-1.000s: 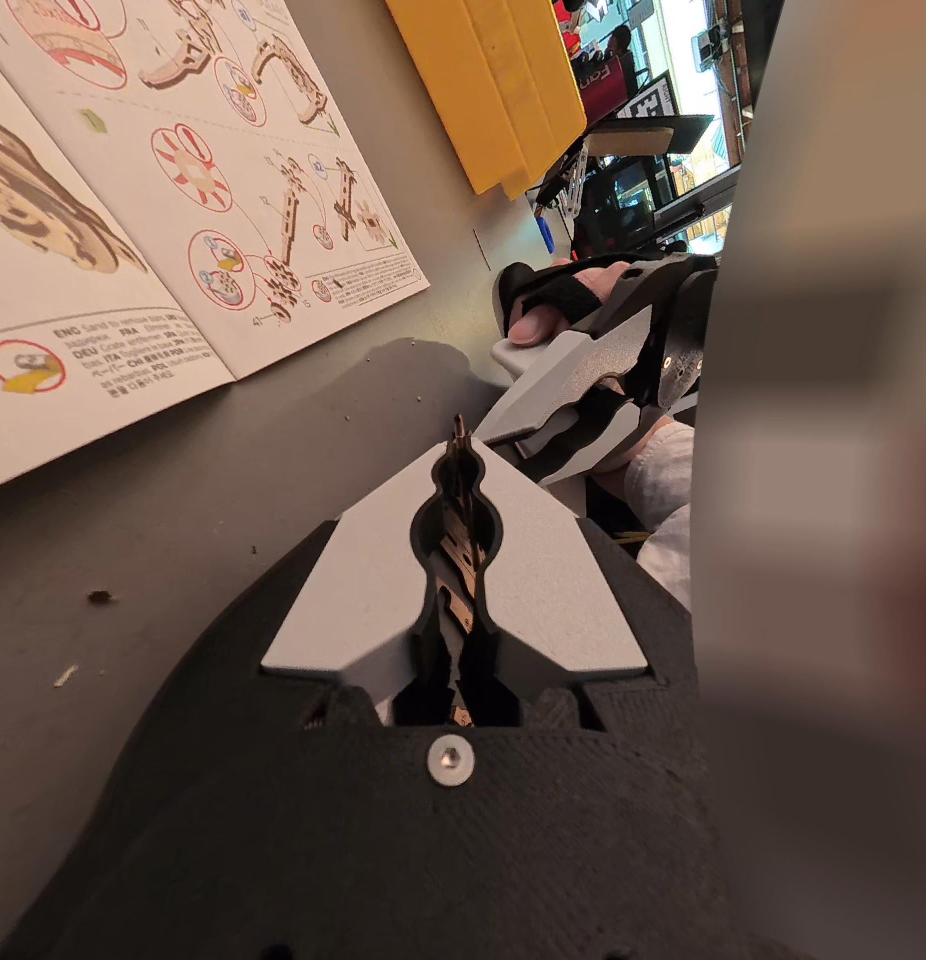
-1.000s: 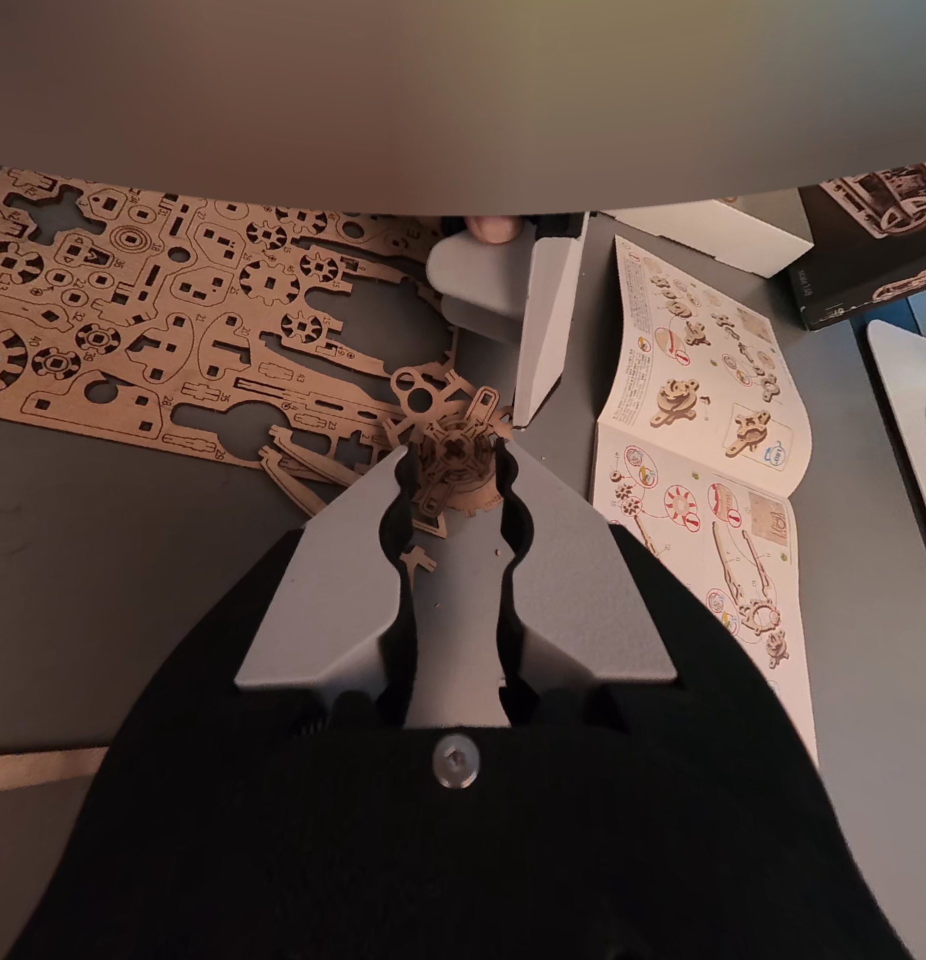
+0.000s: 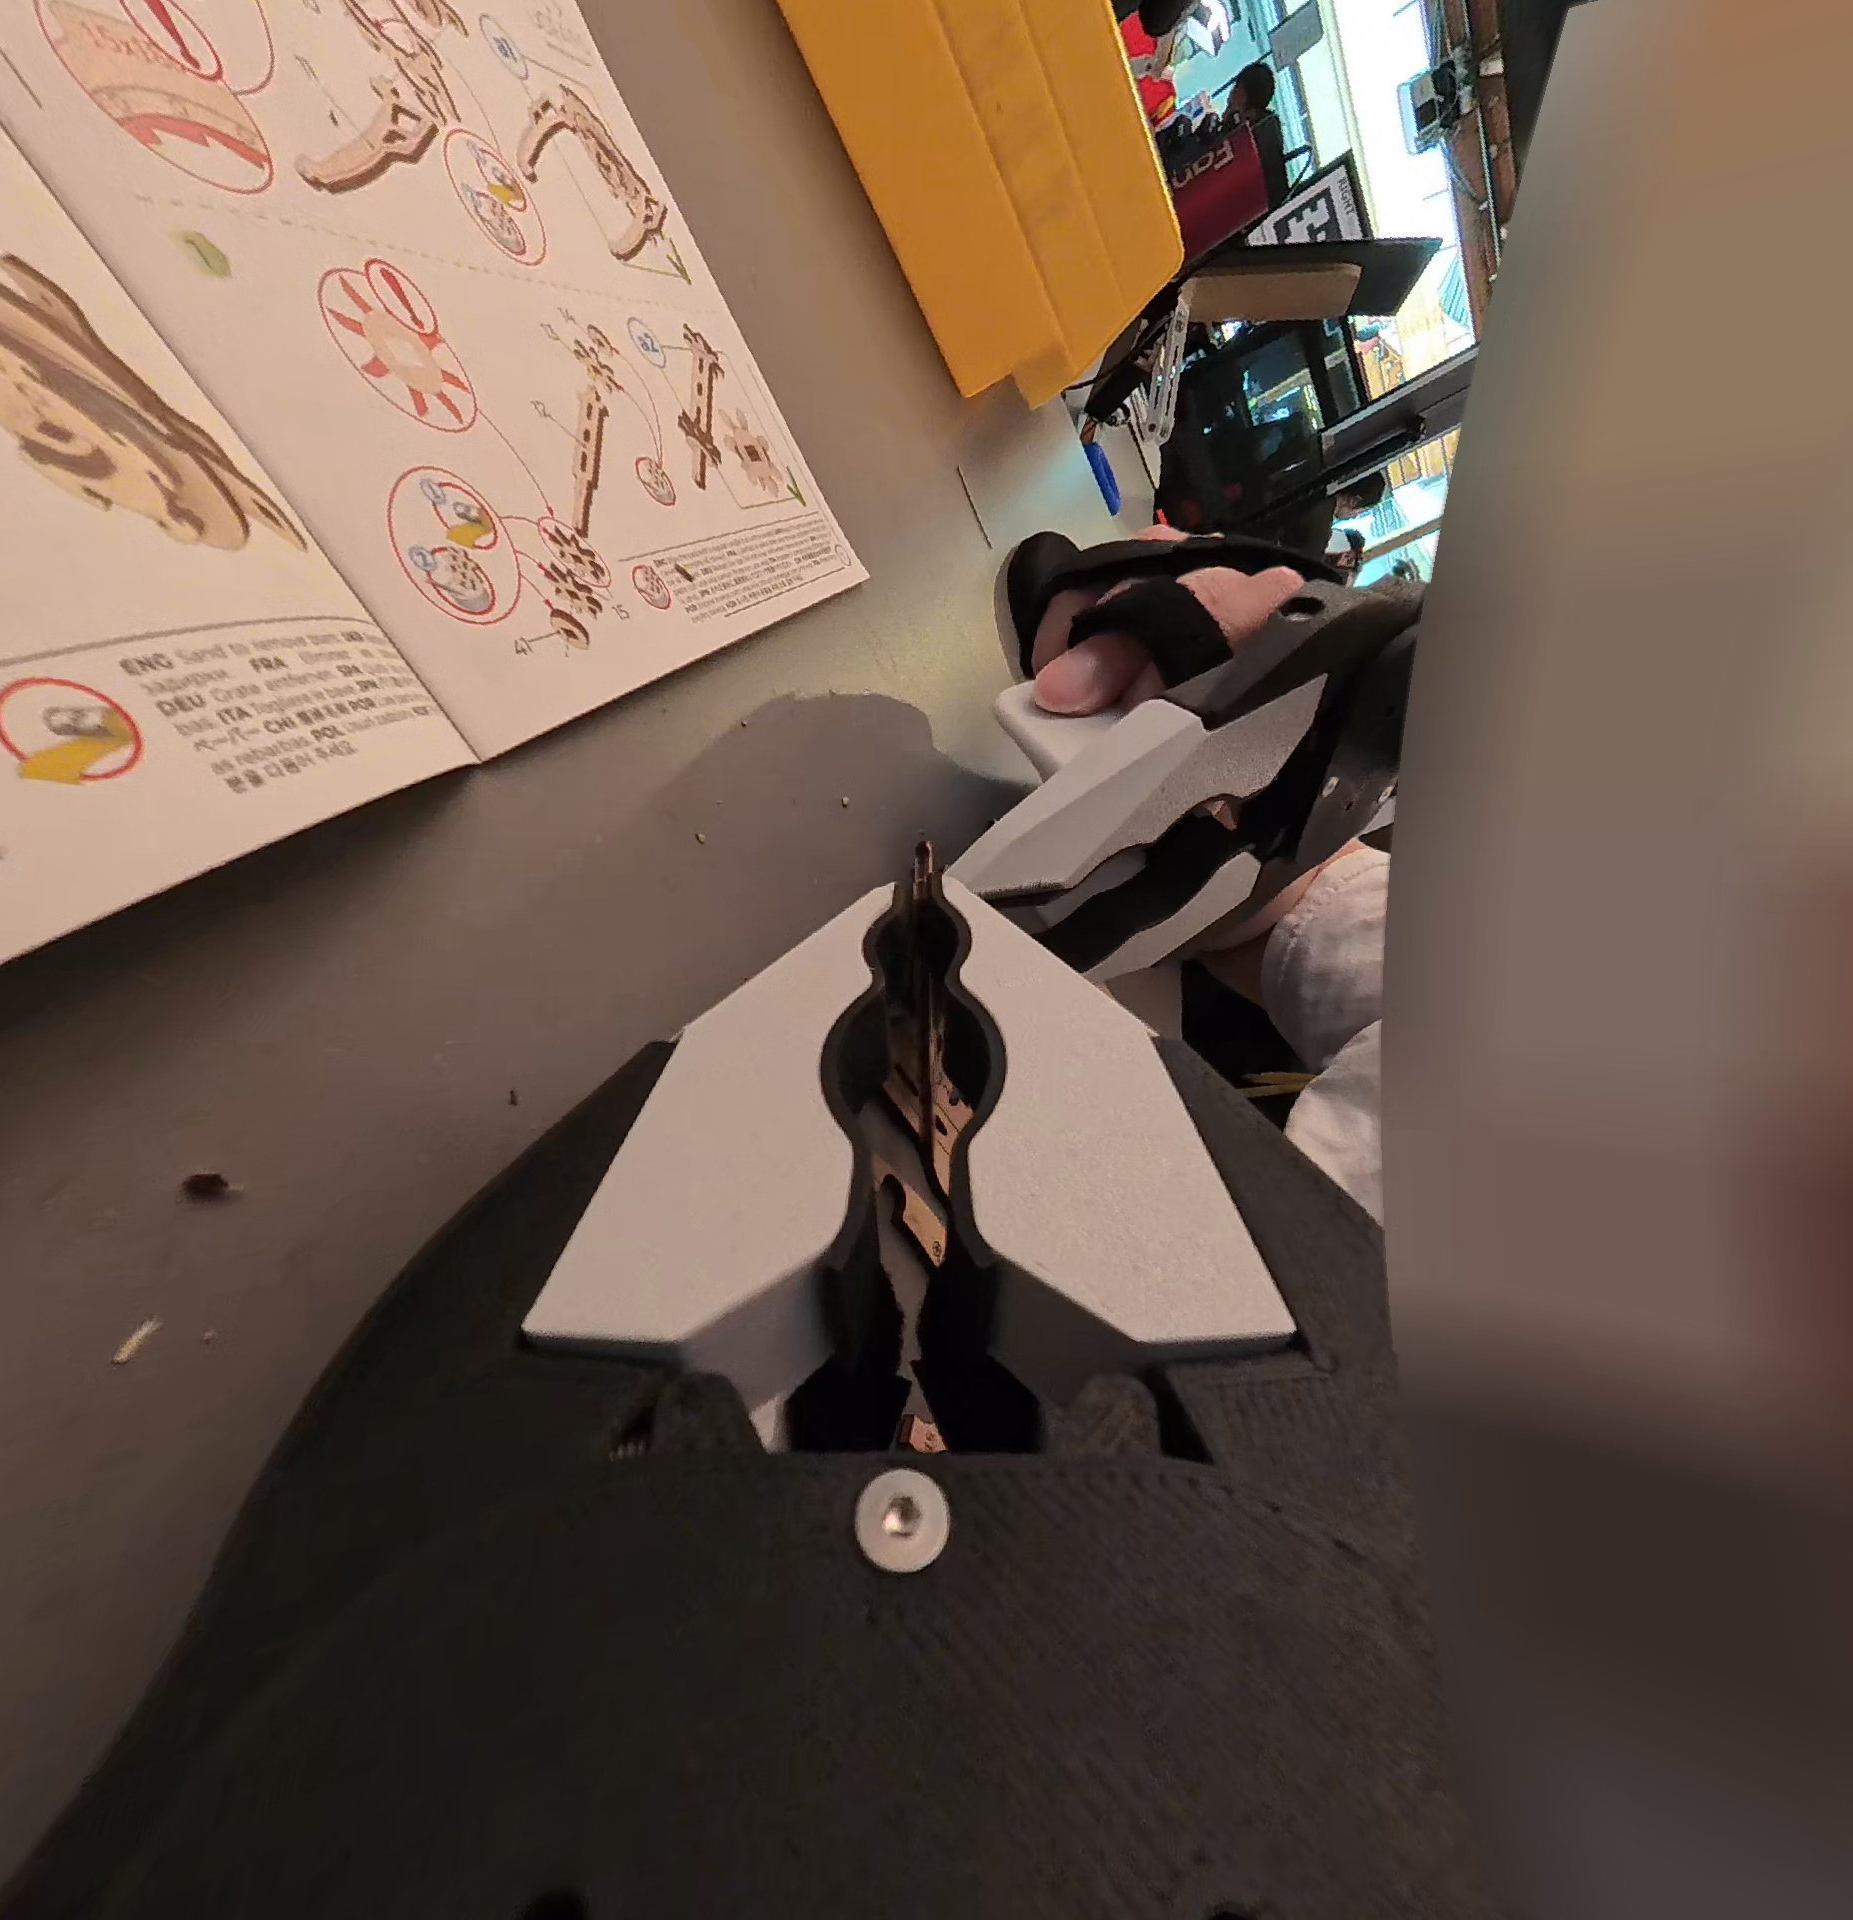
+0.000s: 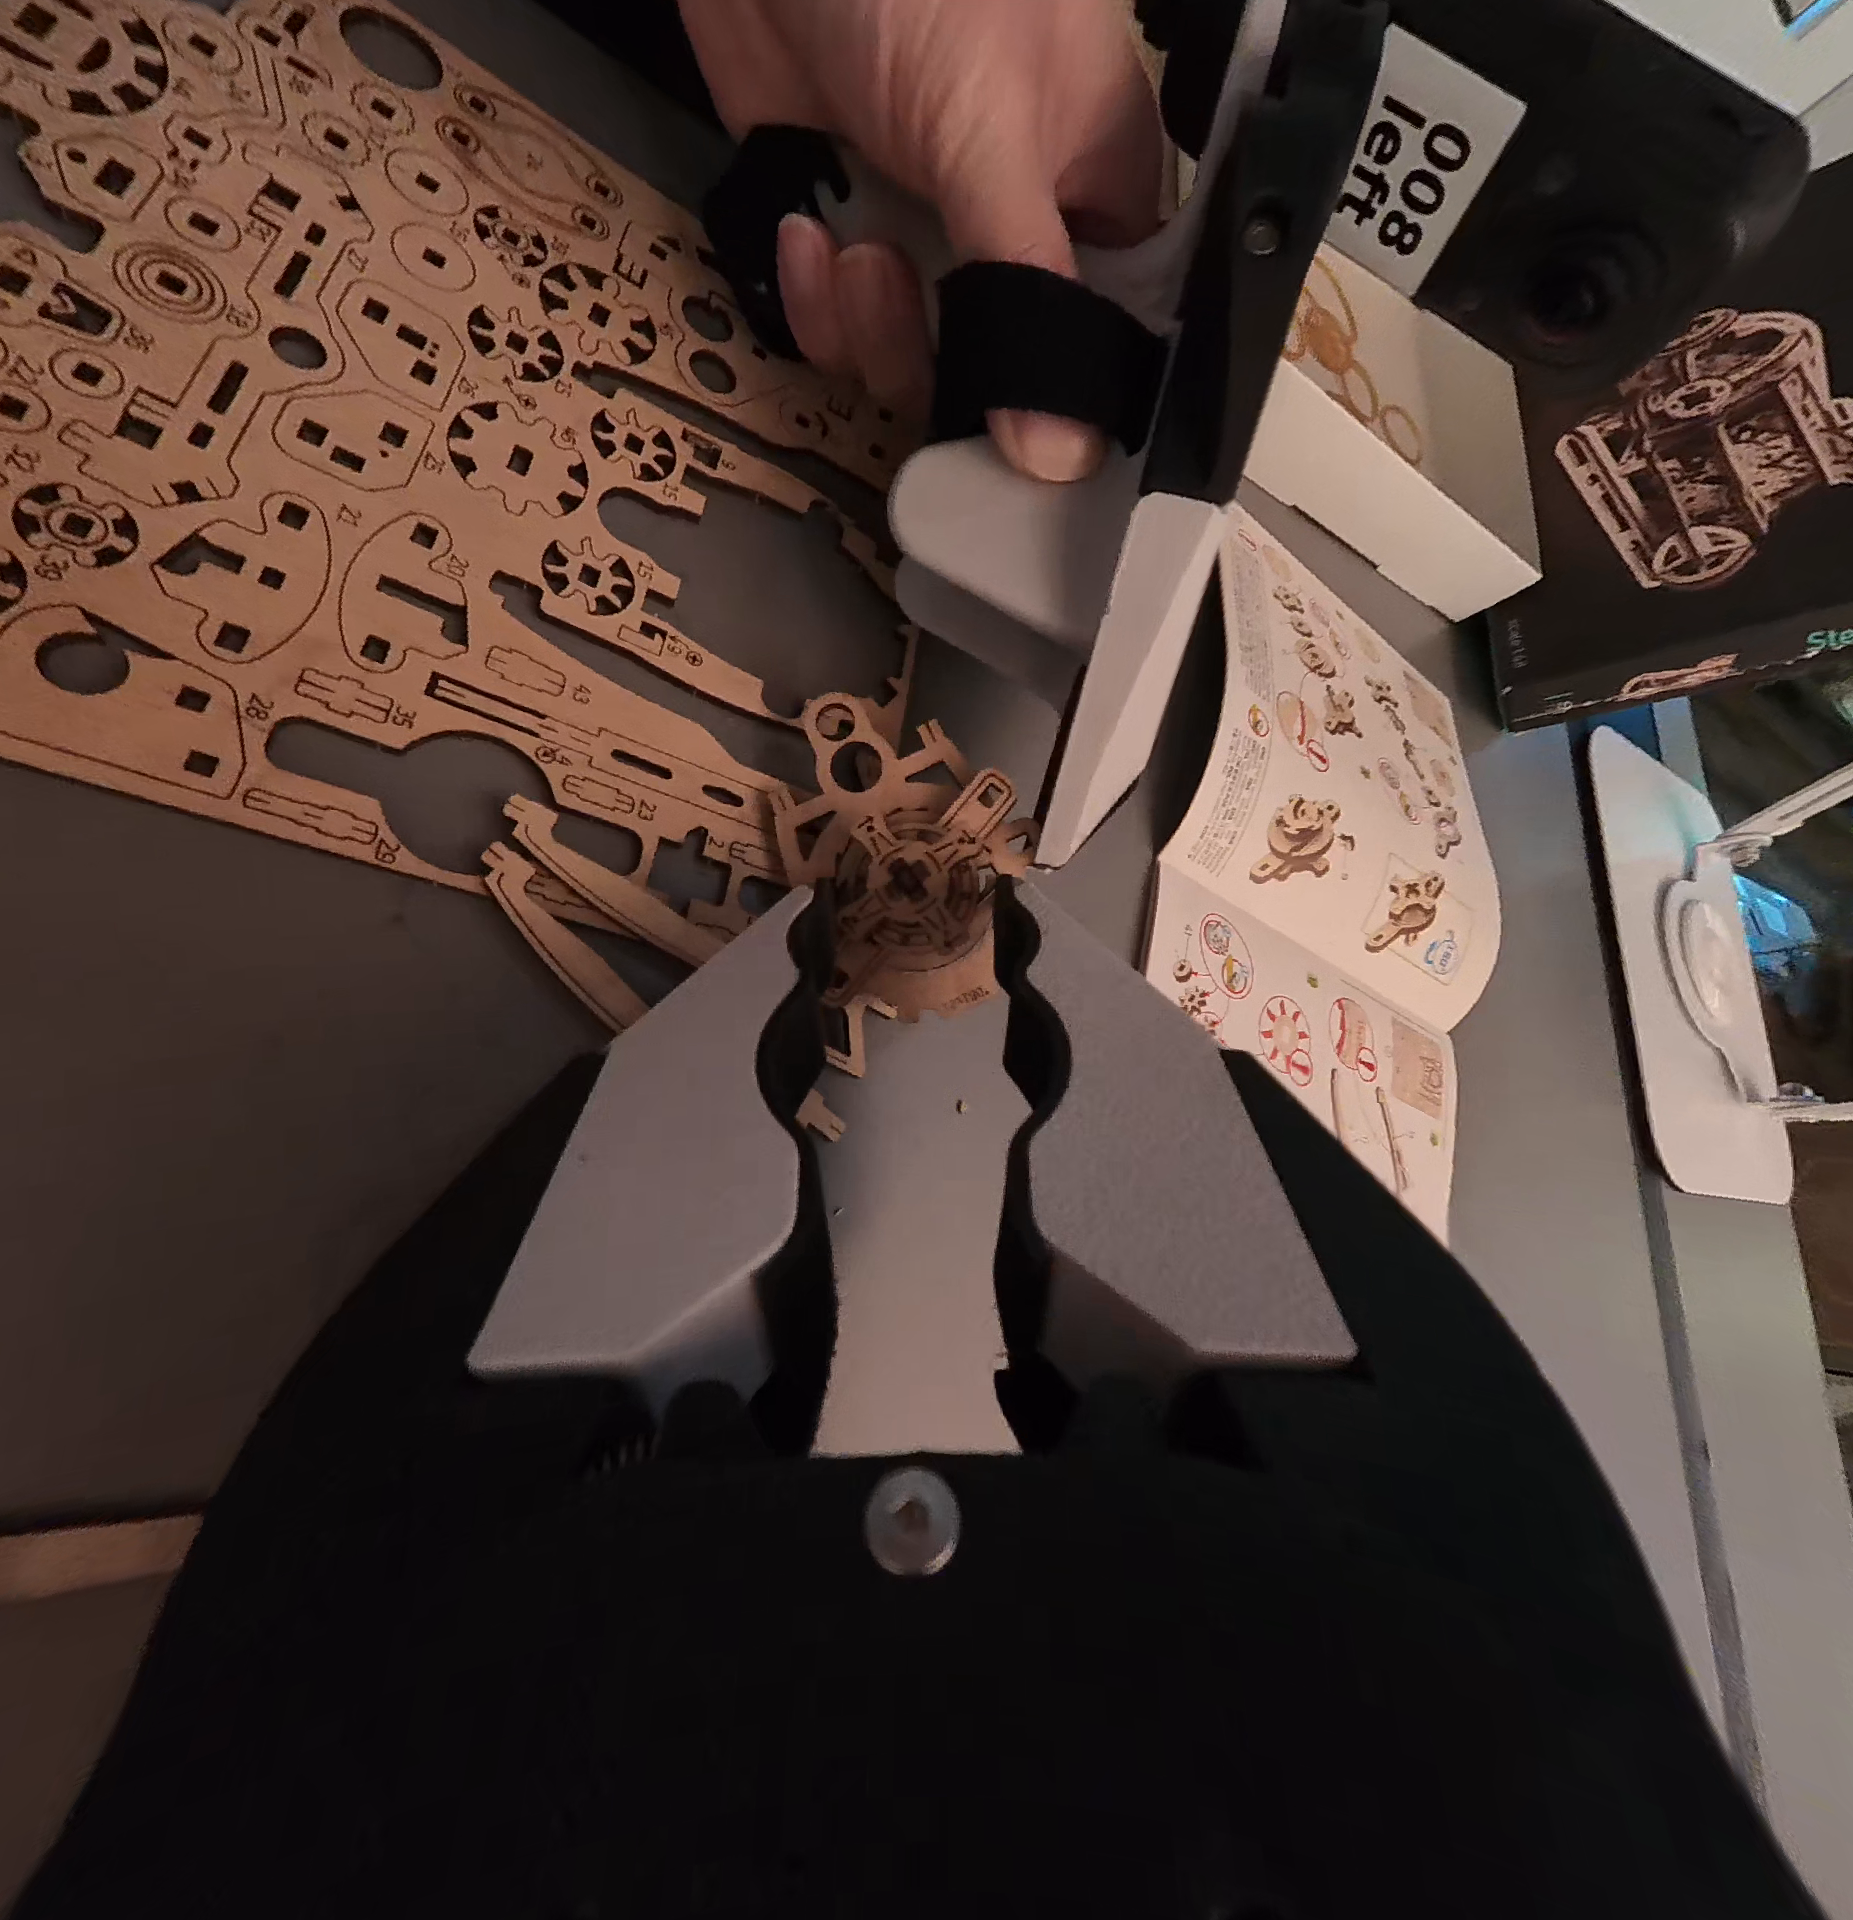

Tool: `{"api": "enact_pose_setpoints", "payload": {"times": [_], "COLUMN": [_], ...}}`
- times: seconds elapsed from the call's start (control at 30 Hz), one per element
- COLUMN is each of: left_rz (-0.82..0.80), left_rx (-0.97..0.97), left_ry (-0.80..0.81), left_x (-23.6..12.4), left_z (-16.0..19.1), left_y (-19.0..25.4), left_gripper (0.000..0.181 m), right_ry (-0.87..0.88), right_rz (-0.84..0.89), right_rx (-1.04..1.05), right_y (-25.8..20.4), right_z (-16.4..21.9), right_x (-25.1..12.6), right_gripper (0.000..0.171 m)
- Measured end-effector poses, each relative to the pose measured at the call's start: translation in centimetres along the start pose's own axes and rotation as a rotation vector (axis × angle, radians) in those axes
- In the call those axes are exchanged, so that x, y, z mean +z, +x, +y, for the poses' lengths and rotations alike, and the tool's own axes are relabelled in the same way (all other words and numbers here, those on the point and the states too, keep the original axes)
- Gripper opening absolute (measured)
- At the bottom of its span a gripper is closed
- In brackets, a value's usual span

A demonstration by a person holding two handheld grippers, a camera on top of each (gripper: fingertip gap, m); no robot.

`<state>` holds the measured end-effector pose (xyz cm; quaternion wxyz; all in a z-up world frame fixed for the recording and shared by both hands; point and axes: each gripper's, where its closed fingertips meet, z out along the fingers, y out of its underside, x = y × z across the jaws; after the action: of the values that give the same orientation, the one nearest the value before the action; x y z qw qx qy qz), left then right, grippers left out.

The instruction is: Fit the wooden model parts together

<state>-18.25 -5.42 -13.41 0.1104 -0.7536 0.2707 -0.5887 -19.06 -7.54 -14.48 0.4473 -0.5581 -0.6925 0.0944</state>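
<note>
Gripping thin wooden strip (image 3: pixel 924 1049) edge-on along L gripper (image 3: pixel 924 894), R gripper (image 4: pixel 906 899) clamps gear hub (image 4: pixel 906 909).

Black printed gripper (image 3: pixel 927 904) bodies with grey angular jaws, silver screw (image 3: pixel 901 1521), black finger straps (image 4: pixel 1047 348), white sleeve (image 3: pixel 1327 997).
</note>
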Motion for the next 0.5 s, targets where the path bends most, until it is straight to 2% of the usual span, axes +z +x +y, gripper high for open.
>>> {"api": "enact_pose_setpoints", "payload": {"times": [0.5], "left_rz": [-0.002], "left_rx": [-0.032], "left_ry": [0.010], "left_x": [0.23], "left_z": [0.09], "left_y": [-0.06], "left_gripper": [0.000], "right_ry": [-0.031], "right_rz": [-0.014], "right_rx": [-0.011], "right_y": [-0.20], "right_z": [0.13], "right_x": [0.04], "right_gripper": [0.029]}}
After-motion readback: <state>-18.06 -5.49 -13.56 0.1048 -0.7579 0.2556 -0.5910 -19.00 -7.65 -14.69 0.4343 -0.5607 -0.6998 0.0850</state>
